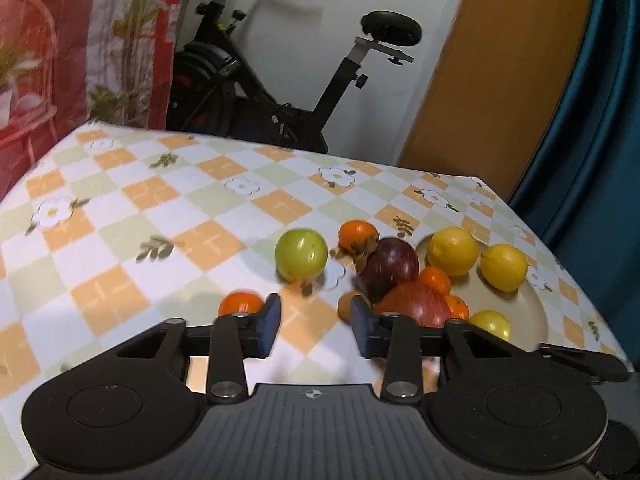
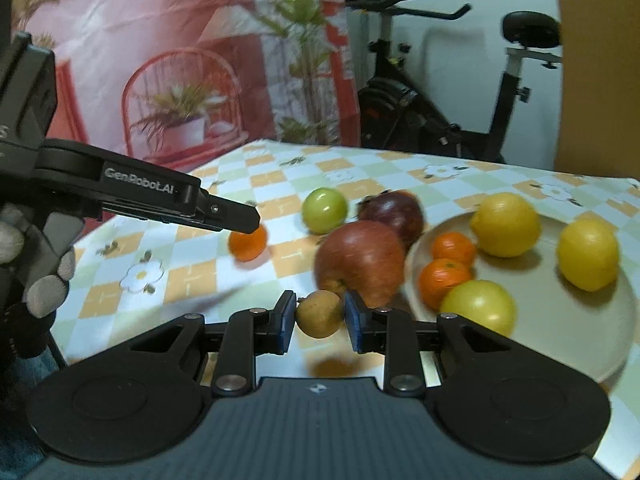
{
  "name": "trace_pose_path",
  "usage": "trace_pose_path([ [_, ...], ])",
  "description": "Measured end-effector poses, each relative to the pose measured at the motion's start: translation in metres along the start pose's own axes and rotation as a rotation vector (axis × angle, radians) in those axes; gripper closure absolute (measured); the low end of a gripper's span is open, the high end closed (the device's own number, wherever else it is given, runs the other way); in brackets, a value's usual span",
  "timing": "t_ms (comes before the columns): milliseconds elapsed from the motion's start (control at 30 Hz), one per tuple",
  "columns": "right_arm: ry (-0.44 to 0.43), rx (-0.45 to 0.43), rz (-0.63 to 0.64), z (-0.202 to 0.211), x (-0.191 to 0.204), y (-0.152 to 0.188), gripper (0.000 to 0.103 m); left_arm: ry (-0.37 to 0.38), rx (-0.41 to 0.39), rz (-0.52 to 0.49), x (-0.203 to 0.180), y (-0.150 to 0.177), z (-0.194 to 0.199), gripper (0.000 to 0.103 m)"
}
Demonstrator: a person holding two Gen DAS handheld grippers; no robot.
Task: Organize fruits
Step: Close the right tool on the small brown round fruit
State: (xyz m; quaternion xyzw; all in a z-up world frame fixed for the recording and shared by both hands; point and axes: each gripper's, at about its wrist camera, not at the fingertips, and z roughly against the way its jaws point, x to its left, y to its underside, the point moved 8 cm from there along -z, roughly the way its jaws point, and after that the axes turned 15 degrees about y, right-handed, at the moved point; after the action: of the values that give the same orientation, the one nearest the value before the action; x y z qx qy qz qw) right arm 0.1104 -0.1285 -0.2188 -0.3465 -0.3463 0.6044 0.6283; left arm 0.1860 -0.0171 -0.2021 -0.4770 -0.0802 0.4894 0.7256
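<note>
My right gripper (image 2: 319, 317) is shut on a small brown-yellow fruit (image 2: 319, 314), held just above the table left of the beige plate (image 2: 560, 320). The plate holds two lemons (image 2: 505, 224), two small oranges (image 2: 442, 282) and a yellow-green fruit (image 2: 478, 306). A red apple (image 2: 360, 258), a dark purple fruit (image 2: 394, 210), a green apple (image 2: 324, 210) and a loose orange (image 2: 248, 244) lie on the cloth. My left gripper (image 1: 315, 322) is open and empty; the loose orange (image 1: 240, 303) is by its left finger. It also shows in the right wrist view (image 2: 236, 220).
The table has a checkered flower cloth (image 1: 140, 200). An exercise bike (image 1: 280, 80) stands behind it, with a red patterned curtain (image 1: 60, 40) at left and a wooden door (image 1: 500, 60) at right. Another orange with leaves (image 1: 357, 236) lies behind the purple fruit.
</note>
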Motion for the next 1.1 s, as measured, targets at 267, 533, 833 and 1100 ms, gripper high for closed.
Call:
trace_pose_path([
  [267,0.060,-0.047,-0.121,0.016,-0.046,-0.009,0.074,0.049,0.067,0.105,0.014,-0.011,-0.047,0.080],
  [533,0.092,-0.053,-0.189,0.019,-0.069,-0.008,0.074,0.084,0.080,0.163,0.014,-0.008,-0.074,0.080],
  [833,0.089,-0.060,-0.186,0.018,-0.068,-0.009,0.074,0.103,0.094,0.157,0.011,-0.005,-0.082,0.077],
  [1100,0.088,-0.060,-0.190,0.017,-0.066,-0.010,0.074,0.077,0.126,0.117,0.015,0.004,-0.056,0.078],
])
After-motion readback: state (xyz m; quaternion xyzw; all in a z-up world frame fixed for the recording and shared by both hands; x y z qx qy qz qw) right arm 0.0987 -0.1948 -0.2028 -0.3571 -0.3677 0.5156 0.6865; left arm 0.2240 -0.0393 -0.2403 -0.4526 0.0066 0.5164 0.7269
